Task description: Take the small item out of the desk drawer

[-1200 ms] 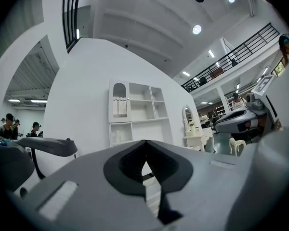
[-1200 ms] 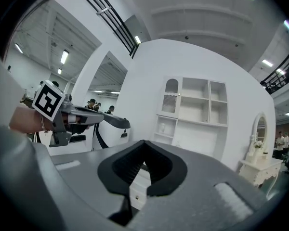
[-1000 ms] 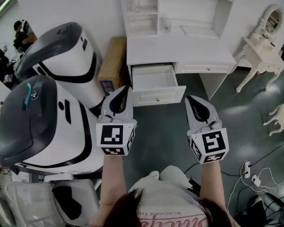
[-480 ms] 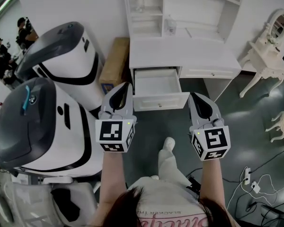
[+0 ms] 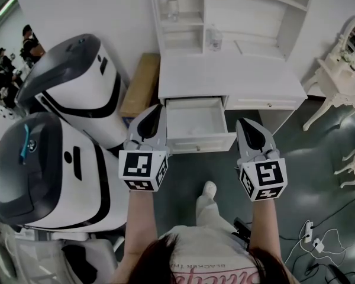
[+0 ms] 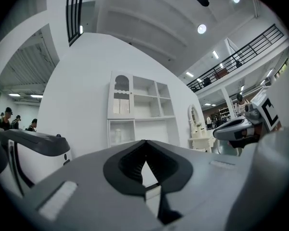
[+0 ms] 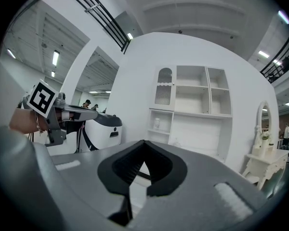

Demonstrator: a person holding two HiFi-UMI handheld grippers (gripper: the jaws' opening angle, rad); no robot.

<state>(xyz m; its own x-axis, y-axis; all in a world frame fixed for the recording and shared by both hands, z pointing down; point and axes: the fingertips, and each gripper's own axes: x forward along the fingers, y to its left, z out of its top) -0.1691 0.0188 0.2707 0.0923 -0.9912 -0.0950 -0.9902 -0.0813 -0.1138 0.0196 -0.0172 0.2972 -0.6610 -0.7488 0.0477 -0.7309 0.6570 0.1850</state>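
Observation:
The white desk [image 5: 231, 76] stands ahead with its left drawer [image 5: 195, 120] pulled open. The drawer's inside looks bare white, and no small item shows in it. My left gripper [image 5: 155, 111] hovers shut and empty at the drawer's left front corner, above floor level. My right gripper [image 5: 247, 126] is shut and empty just right of the drawer front. In the left gripper view the jaws [image 6: 145, 143] meet at the tips with the desk hutch [image 6: 139, 112] beyond. The right gripper view shows its jaws [image 7: 143, 142] closed, the hutch [image 7: 192, 114] ahead.
Two large white-and-dark machines [image 5: 53, 158] crowd the left. A brown box [image 5: 139, 84] leans between them and the desk. A clear bottle [image 5: 213, 39] stands on the desktop. A white dressing table [image 5: 337, 78], a stool [image 5: 354, 165] and floor cables [image 5: 310, 235] lie to the right.
The desk and open drawer have come nearer and lower in the head view as the person stepped forward. Both grippers stayed shut and kept their spacing.

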